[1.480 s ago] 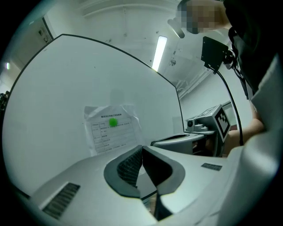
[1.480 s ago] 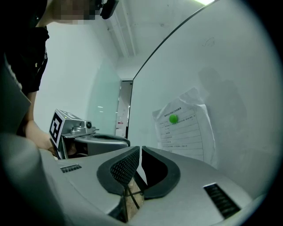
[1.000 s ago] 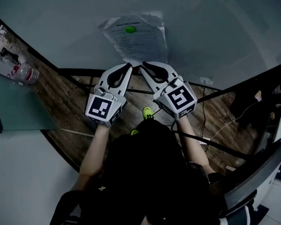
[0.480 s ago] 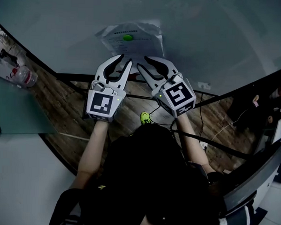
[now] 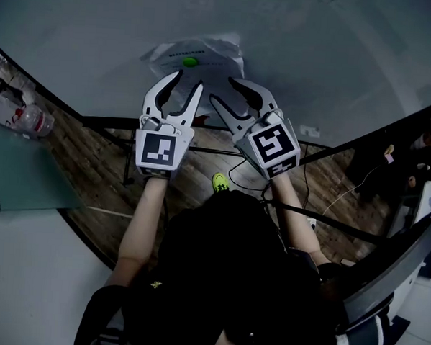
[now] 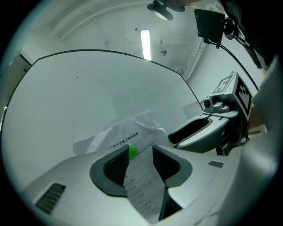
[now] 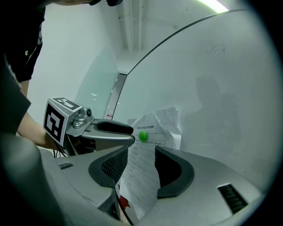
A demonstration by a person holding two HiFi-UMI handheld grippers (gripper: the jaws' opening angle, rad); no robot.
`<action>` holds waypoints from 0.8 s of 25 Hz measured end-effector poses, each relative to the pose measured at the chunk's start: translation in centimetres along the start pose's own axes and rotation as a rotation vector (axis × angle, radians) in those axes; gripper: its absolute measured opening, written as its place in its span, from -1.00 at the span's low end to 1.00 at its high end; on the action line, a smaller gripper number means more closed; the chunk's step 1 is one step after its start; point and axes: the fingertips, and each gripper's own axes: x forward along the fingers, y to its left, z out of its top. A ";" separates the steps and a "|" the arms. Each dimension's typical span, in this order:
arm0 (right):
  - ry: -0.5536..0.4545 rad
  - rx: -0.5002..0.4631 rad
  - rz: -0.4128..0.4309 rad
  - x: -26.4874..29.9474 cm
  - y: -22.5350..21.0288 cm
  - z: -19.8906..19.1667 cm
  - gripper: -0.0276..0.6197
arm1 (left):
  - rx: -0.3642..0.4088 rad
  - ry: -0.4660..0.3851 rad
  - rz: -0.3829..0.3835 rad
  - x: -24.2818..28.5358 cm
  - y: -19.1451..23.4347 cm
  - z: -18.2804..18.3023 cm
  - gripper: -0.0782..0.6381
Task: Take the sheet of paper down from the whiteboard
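Well, the whiteboard (image 5: 315,58) takes up most of what lies ahead of me, a broad pale face with a dark frame along its lower edge; under it runs the wooden floor (image 5: 93,162), with cables (image 5: 344,198) trailing across it at my right; I hold both tools up side by side before the board, the left gripper (image 5: 189,80) and the right gripper (image 5: 224,91) near each other but not touching, each with its marker cube turned up toward my head; the fingers (image 6: 112,165) of the left one are spread and have just been opening; the same goes for the right one, whose fingers (image 7: 174,165) stand wide apart; neither pair presses on anything; the sheet of paper (image 5: 222,52) is still up on the board, creased and printed with lines of text, its top above both tools and its lower part showing in the gap between each pair of fingers, clear of the pads as far as I can see; off at my left a plastic bottle (image 5: 34,119) lies on its side; smallest of all, a round green magnet (image 5: 189,61) sits on the upper part of the sheet, just above the tips of my left fingers.
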 end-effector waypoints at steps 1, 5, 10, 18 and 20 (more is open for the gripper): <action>0.003 -0.005 -0.002 0.0 -0.1 0.1 -0.31 | 0.014 0.008 0.007 0.2 0.1 0.1 -0.31; 0.008 -0.035 -0.021 -0.3 -0.7 0.5 -0.31 | 0.039 0.032 0.035 0.8 0.5 0.1 -0.25; 0.007 -0.093 -0.044 -0.6 -1.4 1.6 -0.31 | 0.063 0.042 0.058 1.5 0.7 0.0 -0.23; 0.019 -0.141 -0.071 -0.7 -2.3 2.5 -0.31 | 0.091 0.066 0.109 2.2 1.5 -0.3 -0.22; 0.019 -0.149 -0.082 -0.7 -2.4 2.8 -0.31 | 0.100 0.078 0.116 2.4 1.7 -0.4 -0.21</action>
